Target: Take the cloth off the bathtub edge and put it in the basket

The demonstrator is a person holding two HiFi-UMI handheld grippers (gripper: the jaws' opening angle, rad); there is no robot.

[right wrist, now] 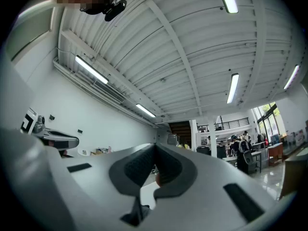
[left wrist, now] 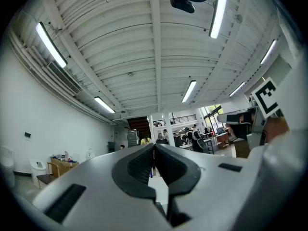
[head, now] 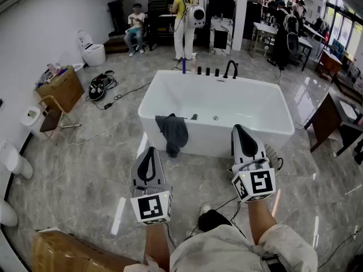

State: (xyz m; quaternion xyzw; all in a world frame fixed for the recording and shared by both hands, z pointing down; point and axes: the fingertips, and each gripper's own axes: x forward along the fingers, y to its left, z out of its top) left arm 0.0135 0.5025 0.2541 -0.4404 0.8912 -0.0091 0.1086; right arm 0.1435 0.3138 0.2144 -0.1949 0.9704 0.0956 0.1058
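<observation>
cloth (head: 172, 132): draped over the tub's (head: 207, 143) near rim, toward its left end; long axis runs down the outer wall.
left gripper (head: 150, 151): jaws together, nothing between them; the cloth lies just ahead and a little to the right.
right gripper (head: 239, 128): jaws together, empty; the cloth lies well off to its left.
nearer: the left gripper, by my reading.
basket: cannot tell where.

Grey grippers (head: 151, 151) (head: 238, 128), checkered marker cubes (head: 151, 207), cream top (head: 227, 253)

Dark grey cloth (head: 172, 132); white bathtub (head: 170, 95).
</observation>
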